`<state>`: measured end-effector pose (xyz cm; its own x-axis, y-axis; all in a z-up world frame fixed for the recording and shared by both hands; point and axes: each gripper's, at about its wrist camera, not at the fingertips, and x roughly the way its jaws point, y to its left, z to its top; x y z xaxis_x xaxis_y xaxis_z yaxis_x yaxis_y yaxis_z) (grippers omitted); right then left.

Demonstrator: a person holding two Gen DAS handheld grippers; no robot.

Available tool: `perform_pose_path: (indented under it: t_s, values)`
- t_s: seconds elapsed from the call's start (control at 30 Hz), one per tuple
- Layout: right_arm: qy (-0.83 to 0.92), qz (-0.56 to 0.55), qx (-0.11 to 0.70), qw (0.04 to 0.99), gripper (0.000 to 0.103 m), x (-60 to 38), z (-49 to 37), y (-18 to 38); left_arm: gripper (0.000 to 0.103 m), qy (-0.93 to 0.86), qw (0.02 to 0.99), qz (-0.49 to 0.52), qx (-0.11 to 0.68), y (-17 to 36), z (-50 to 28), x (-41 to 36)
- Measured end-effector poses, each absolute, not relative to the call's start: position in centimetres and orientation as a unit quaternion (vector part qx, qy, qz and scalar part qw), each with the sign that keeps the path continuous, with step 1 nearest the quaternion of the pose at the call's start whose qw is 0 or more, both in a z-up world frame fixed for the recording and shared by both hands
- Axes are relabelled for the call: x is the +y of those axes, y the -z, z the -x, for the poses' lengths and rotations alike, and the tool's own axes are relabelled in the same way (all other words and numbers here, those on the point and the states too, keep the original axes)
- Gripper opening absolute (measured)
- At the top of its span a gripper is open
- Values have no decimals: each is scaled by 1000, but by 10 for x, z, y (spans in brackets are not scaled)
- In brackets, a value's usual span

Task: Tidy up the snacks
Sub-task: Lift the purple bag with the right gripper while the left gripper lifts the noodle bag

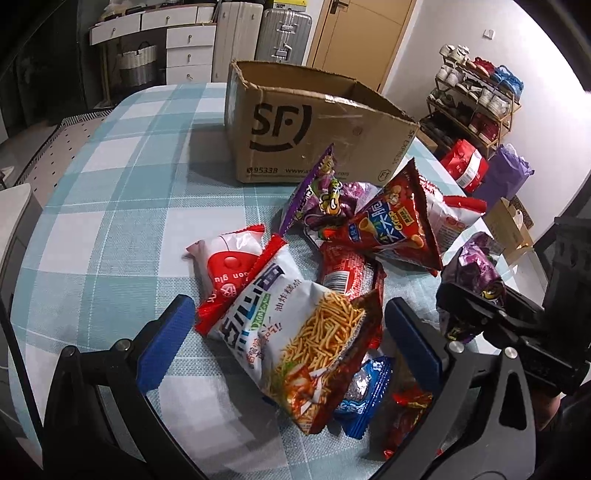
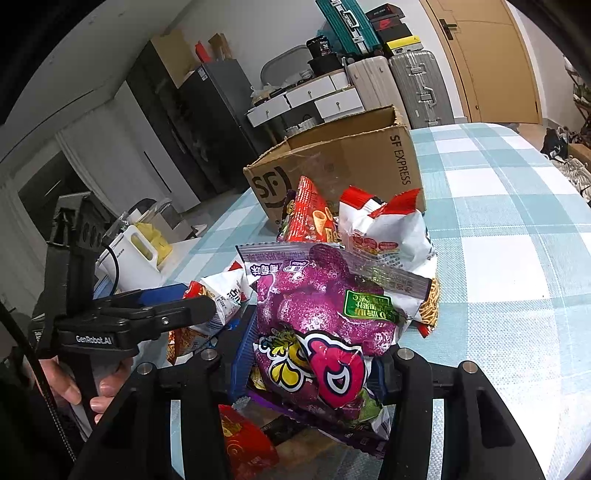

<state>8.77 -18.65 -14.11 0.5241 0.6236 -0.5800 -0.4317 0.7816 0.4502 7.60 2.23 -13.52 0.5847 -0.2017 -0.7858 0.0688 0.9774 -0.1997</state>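
Observation:
A heap of snack bags lies on the checked tablecloth (image 1: 110,192) in front of an open SF cardboard box (image 1: 317,125). My left gripper (image 1: 290,343) is open, its blue pads (image 1: 166,343) on either side of a white bag of fried noodle sticks (image 1: 295,332), not pressing it. My right gripper (image 2: 314,358) is shut on a purple sweet bag (image 2: 314,317), held up above the pile. From the left wrist view that right gripper (image 1: 465,306) sits low right with the purple bag (image 1: 476,273) in it. A red cone-snack bag (image 1: 399,225) tops the heap.
The box (image 2: 343,166) stands behind the pile. A hand (image 2: 74,387) grips the left gripper (image 2: 184,301). A white appliance (image 2: 129,258) sits off the table's left edge. Suitcases (image 1: 284,33), drawers and a shoe rack (image 1: 476,96) line the walls.

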Motion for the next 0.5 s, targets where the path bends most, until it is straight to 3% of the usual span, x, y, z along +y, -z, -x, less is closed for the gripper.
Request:
perform_pose_path:
  t_s: [0.27, 0.5]
  values:
    - [-304, -131, 383, 863, 52, -191, -89, 145, 101, 71, 886, 65, 454, 144, -87, 18]
    - [-304, -129, 384, 862, 52, -189, -91, 146, 76, 99, 867, 118, 474, 158, -97, 38]
